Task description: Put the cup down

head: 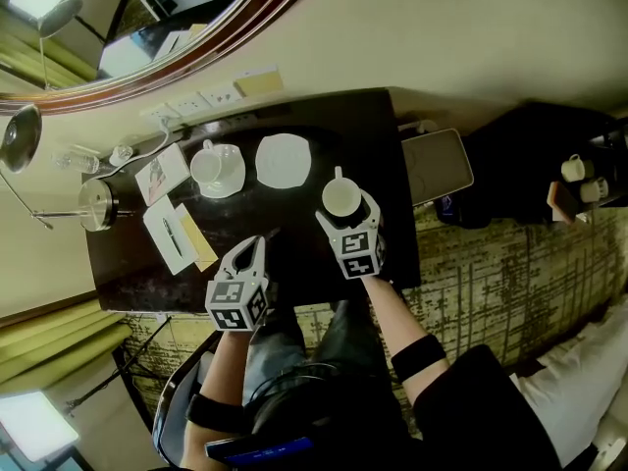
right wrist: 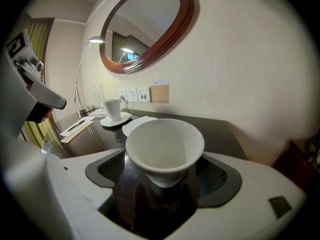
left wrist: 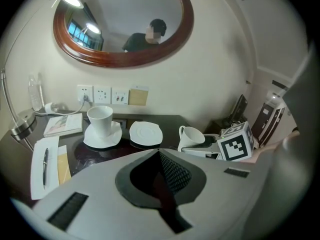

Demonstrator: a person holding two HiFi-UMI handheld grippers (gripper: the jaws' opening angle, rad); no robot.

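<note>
- Since the table (head: pixel 373 145) bears the cup (right wrist: pixel 164 149) upright near its right edge, only a clean retreat seems left.
- Right gripper (head: pixel 345 214): jaws wide, pads clear of the cup between them; back straight out.
- Left gripper (head: pixel 257 248): jaws together, empty; park it.
- Saucer (head: pixel 283 160): near the cup; don't nudge.

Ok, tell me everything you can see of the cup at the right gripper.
The cup is plain white, glossy like ceramic, and empty. A wide round rim tapers to a narrow foot. The head view shows a loop handle on the side toward the wall. The cup stands upright on the dark table, between the open jaws of the right gripper, whose pads seem clear of it.
</note>
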